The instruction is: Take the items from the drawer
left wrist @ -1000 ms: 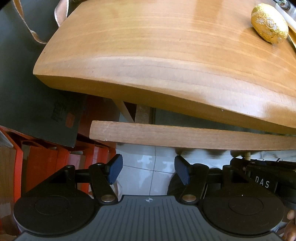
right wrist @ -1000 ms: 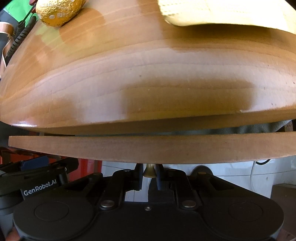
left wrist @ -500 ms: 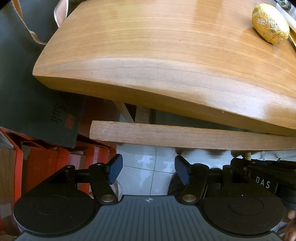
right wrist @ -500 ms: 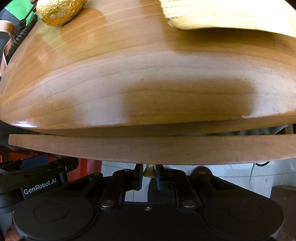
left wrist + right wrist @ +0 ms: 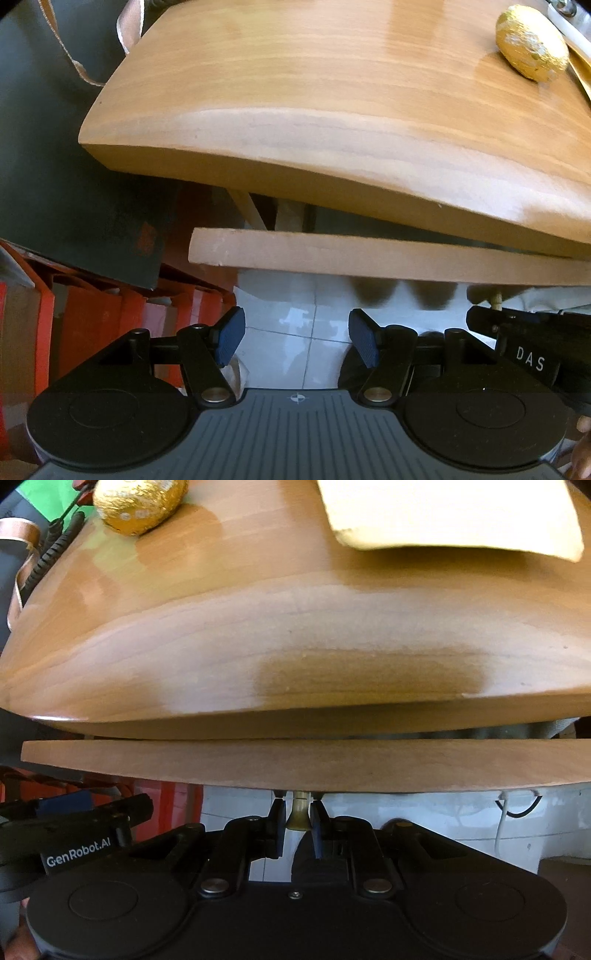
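Brass catches the eye first: the right gripper (image 5: 298, 821) has its narrow jaws closed on the small drawer knob (image 5: 300, 810), pads flanking it from both sides, and those jaws have just been easing apart a touch with the knob between them. That grip looks like the pulling handle, since the drawer front (image 5: 295, 766) stands out from under the table top (image 5: 258, 627) with only a thin dark gap showing, not enough to see any contents. Over on the other side, the left gripper (image 5: 295, 341) hangs spread wide and empty above pale floor tiles (image 5: 295, 314), probably waiting to reach in. Farther back on the table sit a gold foil-wrapped lump (image 5: 138, 502) and a pale yellow envelope (image 5: 450, 513).
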`<state>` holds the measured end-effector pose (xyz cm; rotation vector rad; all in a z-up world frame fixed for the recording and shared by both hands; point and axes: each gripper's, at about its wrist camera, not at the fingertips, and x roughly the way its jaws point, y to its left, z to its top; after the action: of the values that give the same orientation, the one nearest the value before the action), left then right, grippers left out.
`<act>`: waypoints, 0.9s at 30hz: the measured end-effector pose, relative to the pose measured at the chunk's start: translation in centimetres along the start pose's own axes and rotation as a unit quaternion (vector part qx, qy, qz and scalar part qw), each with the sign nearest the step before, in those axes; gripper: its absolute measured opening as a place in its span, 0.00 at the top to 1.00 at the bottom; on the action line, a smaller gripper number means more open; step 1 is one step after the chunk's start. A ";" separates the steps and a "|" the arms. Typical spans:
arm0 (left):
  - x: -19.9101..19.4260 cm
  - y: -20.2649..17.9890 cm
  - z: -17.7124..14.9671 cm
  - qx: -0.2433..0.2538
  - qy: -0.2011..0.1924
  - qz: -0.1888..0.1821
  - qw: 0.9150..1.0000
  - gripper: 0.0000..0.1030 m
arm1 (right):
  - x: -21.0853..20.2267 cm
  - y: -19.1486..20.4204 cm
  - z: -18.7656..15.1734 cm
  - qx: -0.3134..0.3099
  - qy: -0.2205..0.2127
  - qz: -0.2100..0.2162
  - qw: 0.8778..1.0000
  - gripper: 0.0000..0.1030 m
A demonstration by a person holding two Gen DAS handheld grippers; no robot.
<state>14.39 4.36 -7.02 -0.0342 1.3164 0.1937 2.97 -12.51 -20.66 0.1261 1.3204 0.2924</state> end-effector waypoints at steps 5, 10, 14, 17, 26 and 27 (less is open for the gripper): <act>-0.7 0.0 -0.5 0.002 0.001 -0.003 1.000 0.36 | -0.8 0.0 -1.2 -0.008 -0.008 -0.005 1.000 0.77; 0.5 0.0 2.9 0.004 0.004 -0.004 1.000 0.36 | -1.3 -0.3 -2.6 -0.012 -0.010 -0.011 1.000 0.71; 2.2 -1.2 3.0 0.007 0.006 -0.004 1.000 0.36 | -0.3 0.0 -2.2 -0.010 -0.013 -0.013 1.000 0.63; 2.8 -2.9 1.4 0.008 0.005 -0.004 1.000 0.36 | -0.5 0.3 -3.2 -0.013 -0.014 -0.015 1.000 0.59; 6.9 -1.5 -2.0 0.006 -0.005 -0.009 1.000 0.36 | -4.3 0.5 -5.9 -0.023 -0.030 -0.019 0.999 0.51; 6.7 -1.5 -2.0 0.005 -0.006 -0.010 1.000 0.36 | -4.7 0.3 -4.7 -0.022 -0.032 -0.019 0.999 0.50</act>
<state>14.34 3.43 -14.08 -0.0366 1.3042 0.1699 -2.65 -13.92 -17.35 0.0736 1.2504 0.2829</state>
